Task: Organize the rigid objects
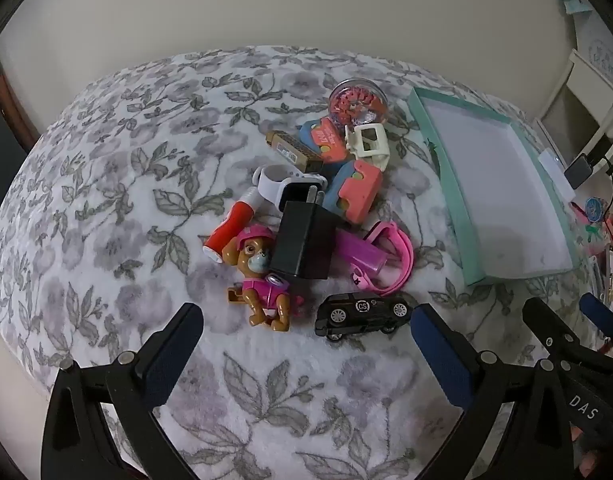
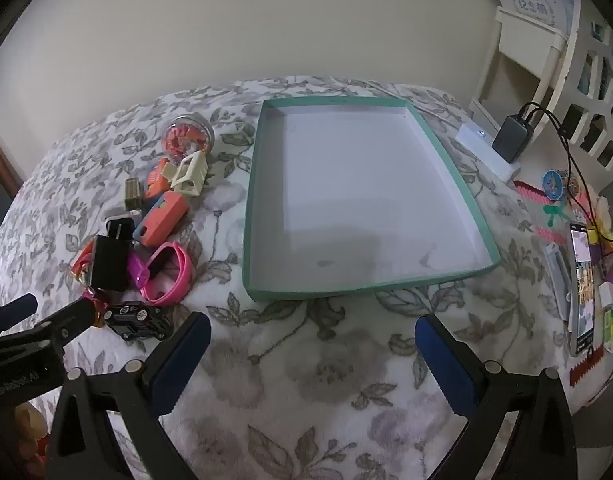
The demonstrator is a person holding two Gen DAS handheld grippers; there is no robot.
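Both grippers, left gripper [image 1: 306, 344] and right gripper [image 2: 312, 344], gape wide and empty; grabbing the black charger [image 1: 304, 242] could topple the piled toys beside the teal tray [image 2: 252, 216].

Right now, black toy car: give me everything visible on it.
The black toy car is small, glossy, plastic-looking, with silver-spoked wheels and a white round "GS" emblem on top. It lies tipped on the floral blanket, at the near edge of the pile, just below the pink watch. Neither gripper touches it.
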